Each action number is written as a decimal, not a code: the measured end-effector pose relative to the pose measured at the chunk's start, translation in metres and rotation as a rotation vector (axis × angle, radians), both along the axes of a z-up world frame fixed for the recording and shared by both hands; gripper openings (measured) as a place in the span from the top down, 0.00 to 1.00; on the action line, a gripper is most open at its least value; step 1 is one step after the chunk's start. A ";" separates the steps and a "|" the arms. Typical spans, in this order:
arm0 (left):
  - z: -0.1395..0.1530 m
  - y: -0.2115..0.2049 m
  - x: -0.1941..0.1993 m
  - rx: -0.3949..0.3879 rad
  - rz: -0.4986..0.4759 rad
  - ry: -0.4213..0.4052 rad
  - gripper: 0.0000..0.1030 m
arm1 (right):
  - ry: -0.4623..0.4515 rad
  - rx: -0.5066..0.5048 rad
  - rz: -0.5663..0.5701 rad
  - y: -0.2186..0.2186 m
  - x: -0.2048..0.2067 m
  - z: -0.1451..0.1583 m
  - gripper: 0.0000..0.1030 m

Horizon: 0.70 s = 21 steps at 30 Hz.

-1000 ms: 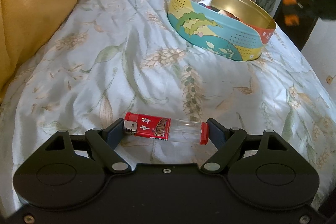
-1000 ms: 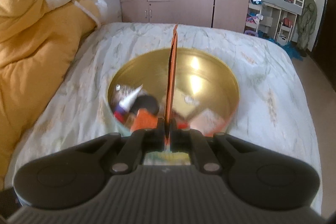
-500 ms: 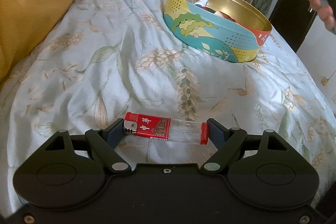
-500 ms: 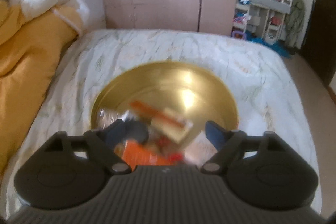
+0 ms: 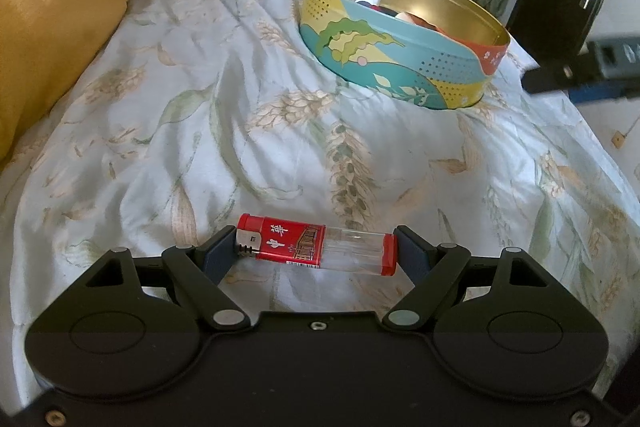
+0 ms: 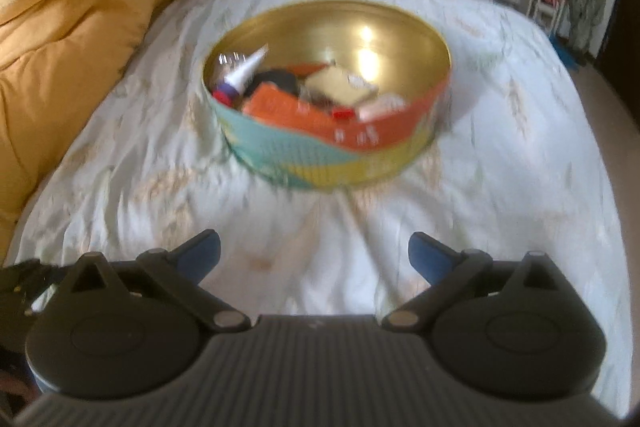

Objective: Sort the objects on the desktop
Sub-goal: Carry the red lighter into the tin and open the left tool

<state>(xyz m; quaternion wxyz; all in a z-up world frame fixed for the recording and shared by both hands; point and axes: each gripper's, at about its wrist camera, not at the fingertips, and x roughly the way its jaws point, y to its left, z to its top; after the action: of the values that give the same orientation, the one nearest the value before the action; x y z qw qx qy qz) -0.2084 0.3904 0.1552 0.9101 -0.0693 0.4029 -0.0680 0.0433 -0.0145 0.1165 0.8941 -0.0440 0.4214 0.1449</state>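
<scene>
The right gripper [image 6: 314,253] has pulled back from above the tin [image 6: 280,143], and the flat orange piece it pinched a second ago is gone from its fingers, which now stand wide apart over bare bedsheet [image 6: 500,167]. The tin now sits farther off, in the middle of the bed. Inside it, crowded toward the near and left side, lie an orange box [image 6: 280,105], a white tube [image 6: 246,69], a tan card-like packet [image 6: 340,87], something dark and round, and small red and pale pieces too blurred to name; the far half shows bare gold metal. The left gripper [image 5: 316,247] has not shifted: its fingers press on the two ends of a red and clear lighter [image 5: 316,245], lying crosswise on the sheet, well near of the tin [image 5: 400,67]. A yellow quilt [image 5: 60,7] lies at the far left.
</scene>
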 end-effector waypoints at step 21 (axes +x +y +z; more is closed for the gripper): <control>-0.002 -0.021 -0.006 0.086 -0.076 0.017 0.21 | 0.056 0.012 -0.036 -0.011 -0.016 -0.054 0.00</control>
<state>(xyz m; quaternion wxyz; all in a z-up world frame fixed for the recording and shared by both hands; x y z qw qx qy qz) -0.2139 0.3693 0.1527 0.9055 -0.0154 0.4156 -0.0844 0.0274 -0.0257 0.0621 0.8846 -0.0268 0.4463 0.1326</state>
